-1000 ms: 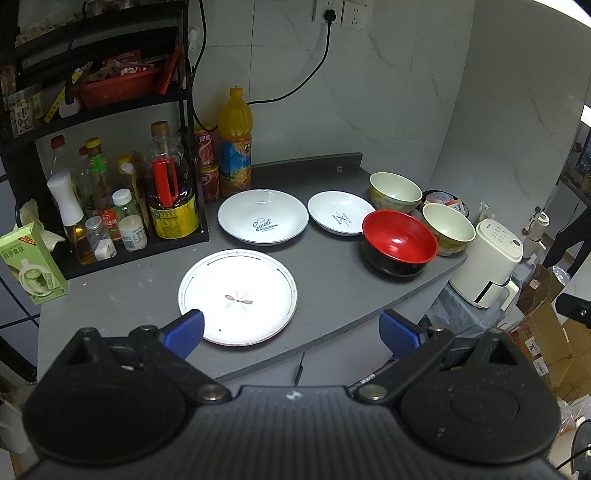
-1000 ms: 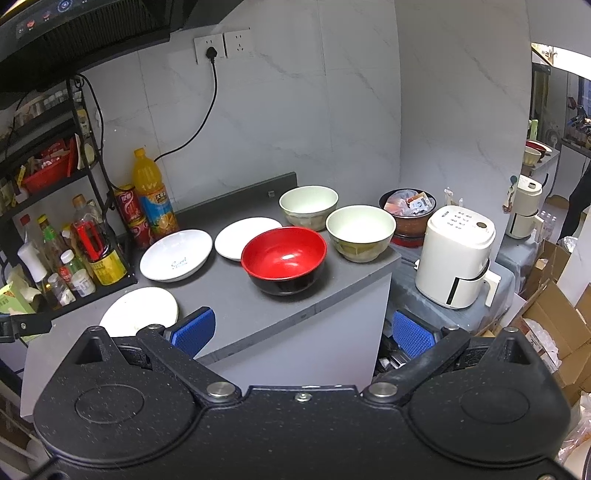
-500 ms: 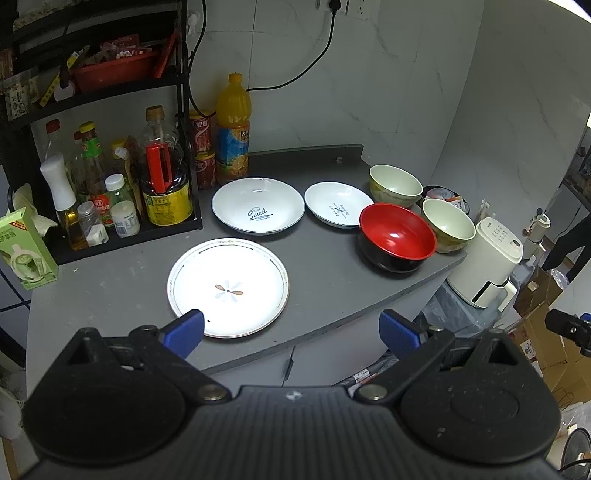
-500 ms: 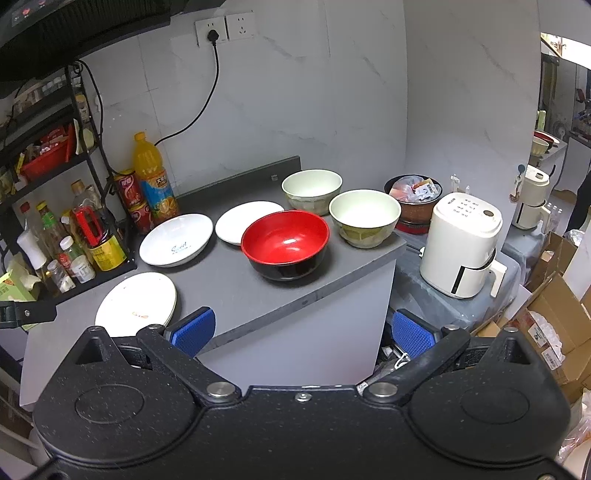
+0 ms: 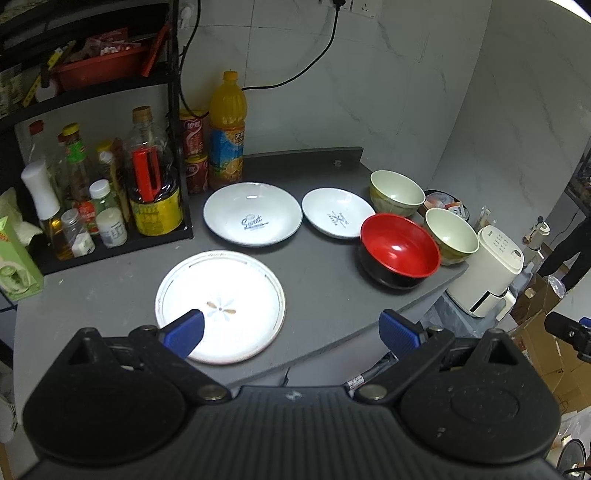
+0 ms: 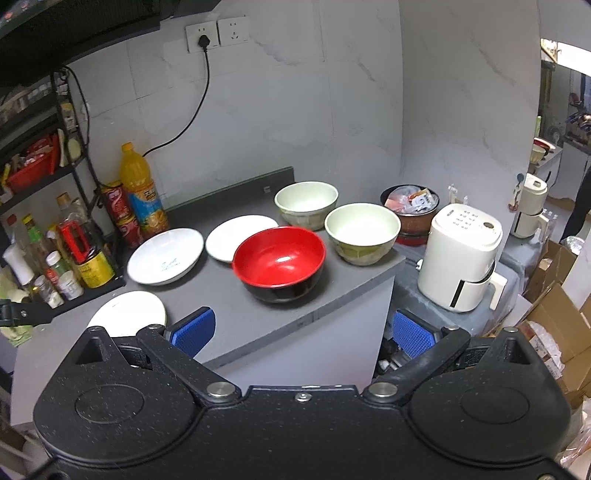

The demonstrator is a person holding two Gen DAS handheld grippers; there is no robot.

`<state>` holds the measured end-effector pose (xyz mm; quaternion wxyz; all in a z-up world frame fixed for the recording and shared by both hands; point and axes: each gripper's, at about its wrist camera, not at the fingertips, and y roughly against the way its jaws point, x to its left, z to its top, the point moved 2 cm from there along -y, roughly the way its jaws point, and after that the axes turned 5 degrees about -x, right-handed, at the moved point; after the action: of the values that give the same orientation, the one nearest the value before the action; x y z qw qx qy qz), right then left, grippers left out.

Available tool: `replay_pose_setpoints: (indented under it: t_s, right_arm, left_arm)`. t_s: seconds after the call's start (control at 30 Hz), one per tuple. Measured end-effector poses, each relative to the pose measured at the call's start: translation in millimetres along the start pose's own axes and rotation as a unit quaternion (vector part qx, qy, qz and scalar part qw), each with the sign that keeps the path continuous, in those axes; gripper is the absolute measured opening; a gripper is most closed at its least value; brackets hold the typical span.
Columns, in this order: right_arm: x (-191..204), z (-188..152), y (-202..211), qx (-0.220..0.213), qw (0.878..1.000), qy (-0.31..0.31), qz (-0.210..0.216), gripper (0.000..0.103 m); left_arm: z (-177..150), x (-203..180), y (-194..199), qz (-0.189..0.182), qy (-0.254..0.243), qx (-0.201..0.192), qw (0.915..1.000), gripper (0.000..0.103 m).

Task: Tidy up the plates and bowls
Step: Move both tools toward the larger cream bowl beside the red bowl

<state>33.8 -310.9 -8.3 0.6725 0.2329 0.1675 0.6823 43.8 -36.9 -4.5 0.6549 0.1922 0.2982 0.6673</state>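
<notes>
The left gripper's blue pad (image 5: 183, 333) covered the near-left rim of the flat plate (image 5: 236, 291), and in the right wrist view the right gripper's body hid the near part of that plate. The red bowl (image 6: 279, 260) hid the near edge of the small plate (image 6: 236, 236). Labels on the rack's bottles (image 5: 88, 199) were too small to read.

orange juice bottle (image 5: 226, 129) | condiment rack (image 5: 92, 177) | white air fryer (image 6: 460, 256) | wall socket (image 6: 216, 32)
</notes>
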Motion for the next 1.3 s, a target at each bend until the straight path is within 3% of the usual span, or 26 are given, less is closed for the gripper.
replay_pose_setpoints:
  t_s: [0.3,0.47,0.73,0.97,1.3]
  right_arm:
    - [5.2,11.9,-35.0,0.012,0.999,-0.032,-0.026,0.103]
    - [8.0,15.8,-52.0,0.021,0.997,-0.07,-0.016,0.103]
    - [12.2,23.9,-73.3,0.016,0.994,-0.094,-0.062,0.103]
    - [11.7,27.2,-88.8,0.016,0.99,-0.107,-0.092,0.103]
    - [-2.9,43.3,-103.2,0.005,0.988,-0.126,-0.093,0.103]
  left_arm:
    - [35.0,1.1,-48.6,-0.033,-0.017,0.009,0.9993,0.1]
    - [57.5,-5.1,-81.5,-0.056,-0.035,0.013,0.9978,0.1]
    - [86.8,-17.3,-125.4,-0.098,-0.064,0.018,0.993,0.1]
    - [103.1,-27.5,-151.8,-0.118,-0.08,0.031,0.9893,0.1]
    - [116.5,-59.2,-178.0,-0.129,-0.095,0.041,0.9863,0.099]
